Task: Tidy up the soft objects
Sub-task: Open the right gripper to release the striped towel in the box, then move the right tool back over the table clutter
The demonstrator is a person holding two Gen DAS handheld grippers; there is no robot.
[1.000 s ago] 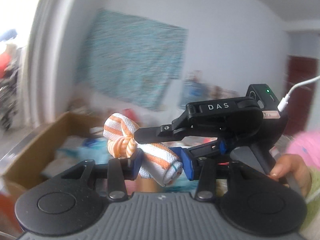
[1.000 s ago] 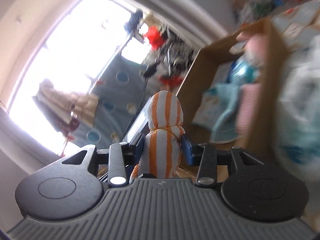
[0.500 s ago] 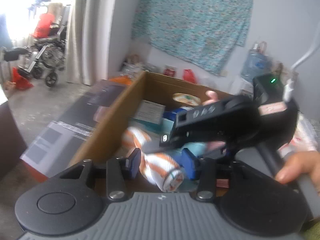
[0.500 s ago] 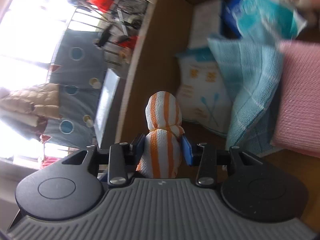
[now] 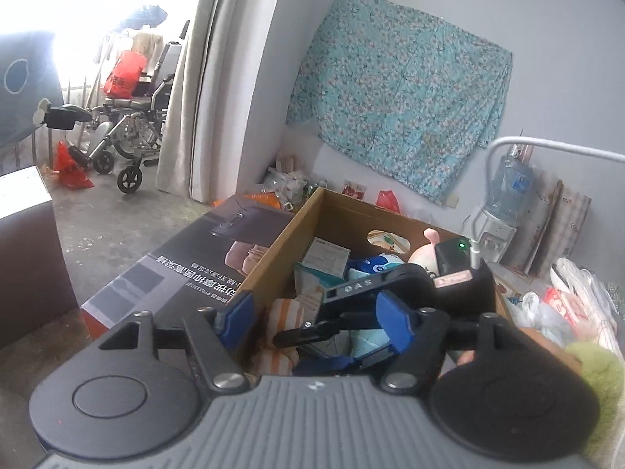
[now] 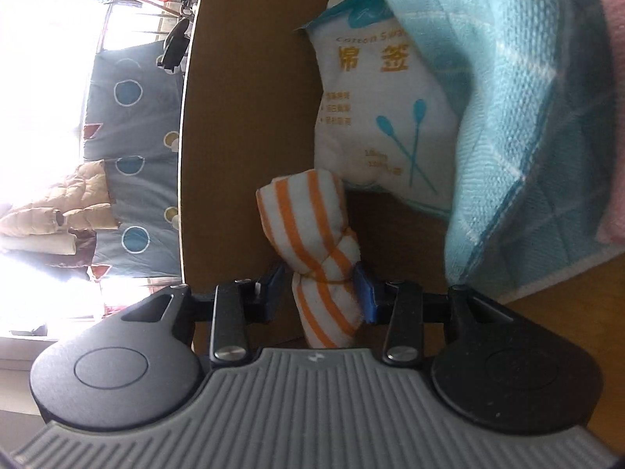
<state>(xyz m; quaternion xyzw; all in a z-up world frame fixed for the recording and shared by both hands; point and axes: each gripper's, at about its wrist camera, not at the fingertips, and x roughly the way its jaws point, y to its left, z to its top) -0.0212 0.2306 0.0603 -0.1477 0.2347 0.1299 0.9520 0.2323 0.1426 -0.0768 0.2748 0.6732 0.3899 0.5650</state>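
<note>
Inside a cardboard box, the right gripper clamps the knotted orange-striped cloth, tilted down; a cotton-swab pack lies just ahead. The left gripper, jaws opening, touches nothing above the cloth, near the box wall.

The right claw hides much of the striped cloth.
</note>
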